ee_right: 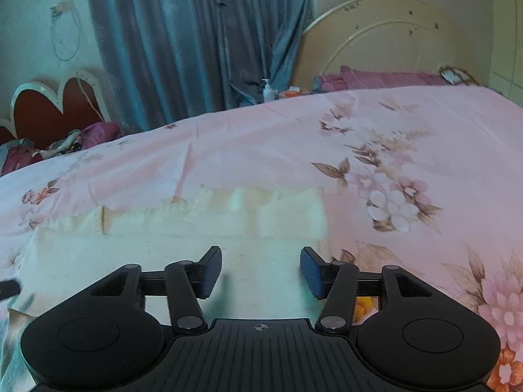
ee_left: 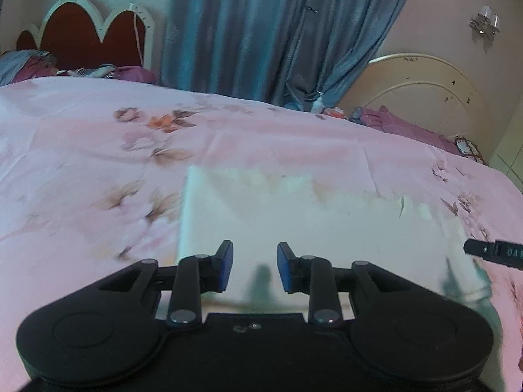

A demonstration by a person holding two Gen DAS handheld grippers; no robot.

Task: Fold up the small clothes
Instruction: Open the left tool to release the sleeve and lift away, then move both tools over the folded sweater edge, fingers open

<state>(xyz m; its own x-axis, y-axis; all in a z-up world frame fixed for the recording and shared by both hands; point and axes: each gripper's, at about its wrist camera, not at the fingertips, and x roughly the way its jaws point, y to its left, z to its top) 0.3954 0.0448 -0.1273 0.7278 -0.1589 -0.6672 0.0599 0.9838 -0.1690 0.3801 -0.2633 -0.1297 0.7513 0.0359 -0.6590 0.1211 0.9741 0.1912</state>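
A small cream-white garment [ee_left: 310, 225] lies folded flat on the pink flowered bedsheet [ee_left: 81, 150]. My left gripper [ee_left: 255, 266] hovers over its near left part, jaws apart with nothing between the blue pads. In the right wrist view the same garment [ee_right: 183, 248] shows a ruffled far edge. My right gripper [ee_right: 261, 269] stands open above its near right corner, holding nothing. The tip of the right gripper [ee_left: 493, 251] shows at the right edge of the left wrist view, and a dark tip of the left gripper [ee_right: 8, 289] shows at the left edge of the right wrist view.
The pink sheet [ee_right: 408, 137] spreads wide around the garment. Blue curtains [ee_left: 261, 32] hang behind the bed. A red headboard [ee_left: 81, 39] stands far left, a cream headboard [ee_left: 421, 98] far right. A pump bottle [ee_right: 268, 89] and purple bedding [ee_right: 376, 78] sit beyond the bed.
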